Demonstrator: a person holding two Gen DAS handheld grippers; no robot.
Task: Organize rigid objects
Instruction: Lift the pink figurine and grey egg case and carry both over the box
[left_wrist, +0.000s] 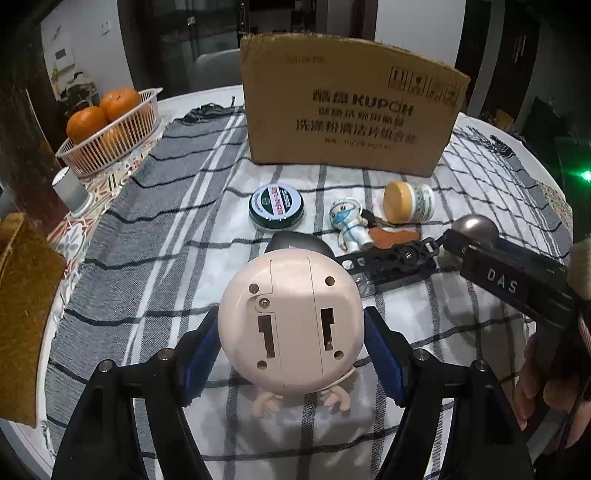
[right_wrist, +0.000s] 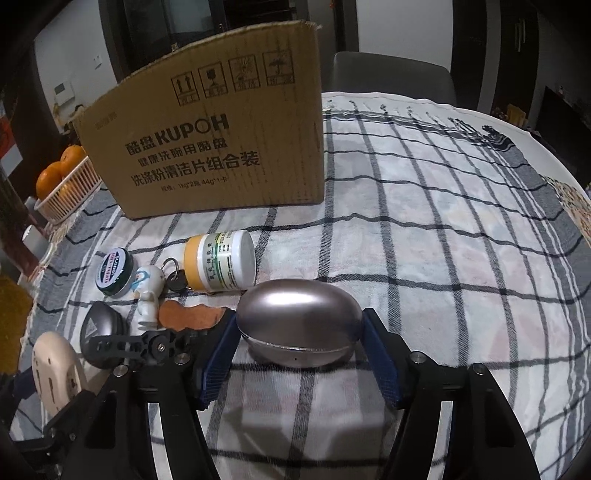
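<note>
Two hand-held grippers are seen over the checked cloth (right_wrist: 424, 229) on the counter. The left hand-held gripper (left_wrist: 291, 325) is closed on a round pale pink device (left_wrist: 290, 317), its blue pads pressed to both sides. The right hand-held gripper (right_wrist: 299, 332) brackets a metallic egg-shaped case (right_wrist: 299, 317); the pads appear to touch it, though contact is not certain. Farther off lie a green tin (left_wrist: 276, 207), a small figurine (left_wrist: 349, 223) and a toppled bottle (right_wrist: 221, 260), near the cardboard box (right_wrist: 207, 147).

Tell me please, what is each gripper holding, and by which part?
Left gripper clamps the pink round toy by its sides; right gripper holds the metallic oval case by its ends.
</note>
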